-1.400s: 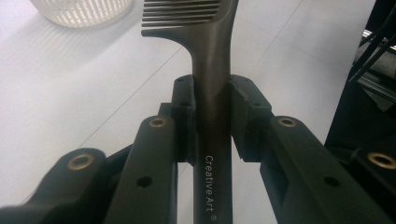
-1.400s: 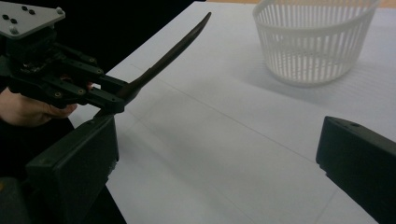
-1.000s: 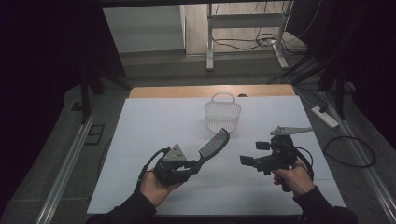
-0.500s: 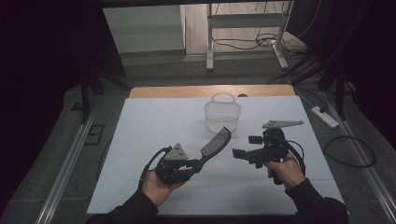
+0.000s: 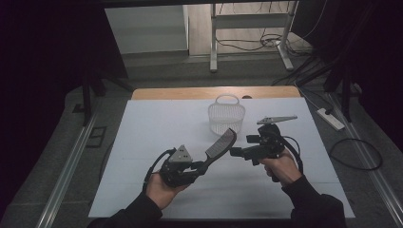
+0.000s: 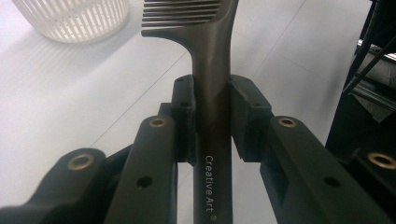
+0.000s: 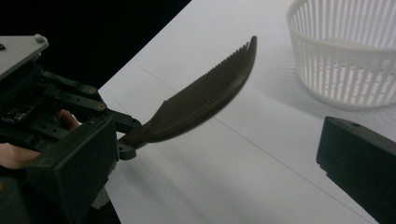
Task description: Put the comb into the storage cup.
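Left gripper view: left gripper clamps comb handle printed "CreativeArt"; right gripper agape, empty.

comb: head cut off by top edge in left gripper view; handle end runs off bottom
basket: only lower wall in left gripper view; far rim cropped in right gripper view
right gripper: jaw gap too small to read from high view
small dark item behind basket: too small to identify
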Tool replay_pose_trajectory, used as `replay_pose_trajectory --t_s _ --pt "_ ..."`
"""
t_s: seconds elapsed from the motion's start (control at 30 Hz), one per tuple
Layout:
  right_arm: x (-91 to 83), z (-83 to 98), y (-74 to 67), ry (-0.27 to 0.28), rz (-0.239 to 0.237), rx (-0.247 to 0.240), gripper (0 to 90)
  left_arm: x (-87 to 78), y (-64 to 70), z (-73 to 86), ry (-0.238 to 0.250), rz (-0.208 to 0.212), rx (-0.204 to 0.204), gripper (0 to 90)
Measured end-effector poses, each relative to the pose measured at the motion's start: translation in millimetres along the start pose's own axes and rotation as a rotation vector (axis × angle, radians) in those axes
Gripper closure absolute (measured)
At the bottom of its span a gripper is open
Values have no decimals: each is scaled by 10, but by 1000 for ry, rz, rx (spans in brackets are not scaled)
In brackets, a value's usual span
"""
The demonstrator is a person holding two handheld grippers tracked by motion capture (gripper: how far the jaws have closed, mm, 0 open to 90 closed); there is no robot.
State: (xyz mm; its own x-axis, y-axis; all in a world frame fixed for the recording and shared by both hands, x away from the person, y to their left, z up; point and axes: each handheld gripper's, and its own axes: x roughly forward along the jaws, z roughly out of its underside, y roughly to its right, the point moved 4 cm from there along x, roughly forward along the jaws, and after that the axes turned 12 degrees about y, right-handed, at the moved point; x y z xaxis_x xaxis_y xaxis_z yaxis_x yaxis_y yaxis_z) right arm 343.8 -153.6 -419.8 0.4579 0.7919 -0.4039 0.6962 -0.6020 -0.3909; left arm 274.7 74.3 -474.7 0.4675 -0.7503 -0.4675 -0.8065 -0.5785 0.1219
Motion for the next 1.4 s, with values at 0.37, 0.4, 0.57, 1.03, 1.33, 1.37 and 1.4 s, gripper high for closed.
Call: replay_pose_trajectory --t_s 0.37,0.4,0.57,1.03,1.33,1.37,1.4 --pt "192 -63 -14 -35 -7 19 0 19 26 -15 5 0 10 724" --pt "207 -66 -13 -38 -8 22 0 18 27 -16 7 0 10 724" --pt "249 -61 1 -56 -6 24 0 10 21 -17 4 -1 15 724" --pt "226 -41 37 -45 -58 72 412 15 10 -7 -8 -18 31 724" --pt "190 -43 76 -2 -97 126 670 30 5 5 -14 -23 37 724" --pt "185 -41 89 3 -110 140 684 31 5 4 -15 -24 39 724" --pt "183 -39 97 8 -123 159 696 33 5 4 -16 -26 40 724"
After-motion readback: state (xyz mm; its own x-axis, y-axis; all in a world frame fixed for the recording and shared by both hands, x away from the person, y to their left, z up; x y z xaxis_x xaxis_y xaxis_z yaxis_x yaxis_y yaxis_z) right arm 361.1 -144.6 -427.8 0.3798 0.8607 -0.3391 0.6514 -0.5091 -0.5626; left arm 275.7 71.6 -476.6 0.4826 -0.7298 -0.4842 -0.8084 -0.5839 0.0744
